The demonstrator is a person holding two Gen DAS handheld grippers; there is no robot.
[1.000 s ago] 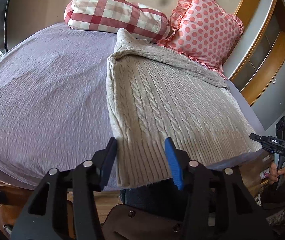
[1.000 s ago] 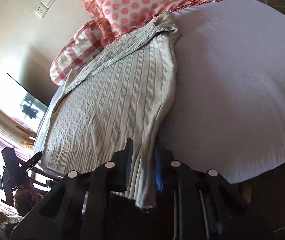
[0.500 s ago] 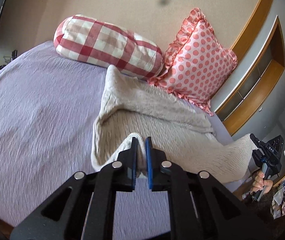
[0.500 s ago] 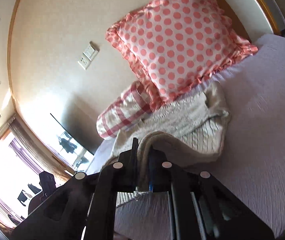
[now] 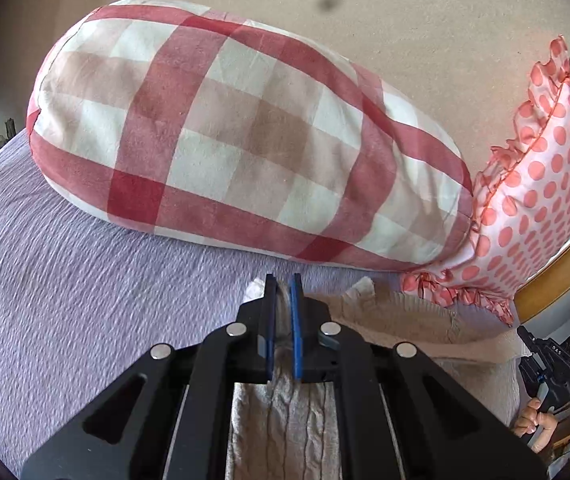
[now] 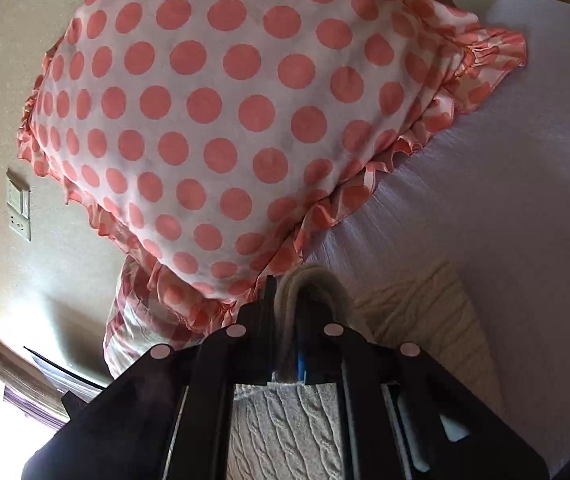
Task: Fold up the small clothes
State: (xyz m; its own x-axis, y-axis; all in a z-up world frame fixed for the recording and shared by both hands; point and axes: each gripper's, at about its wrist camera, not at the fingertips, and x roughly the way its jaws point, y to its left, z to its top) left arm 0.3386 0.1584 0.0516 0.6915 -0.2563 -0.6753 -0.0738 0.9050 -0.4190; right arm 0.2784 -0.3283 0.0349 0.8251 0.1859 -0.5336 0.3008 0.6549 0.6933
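Beige cable-knit sweater hem pinched in both closed grippers, left and right. Carried up to the collar end near checked bolster and polka-dot cushion; likely next, lowering onto lilac bed.

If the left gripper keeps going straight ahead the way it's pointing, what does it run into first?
Most likely the checked bolster pillow, lying across the purple bedsheet ahead of the left gripper, which is shut on the knit sweater. Depth is uncertain.
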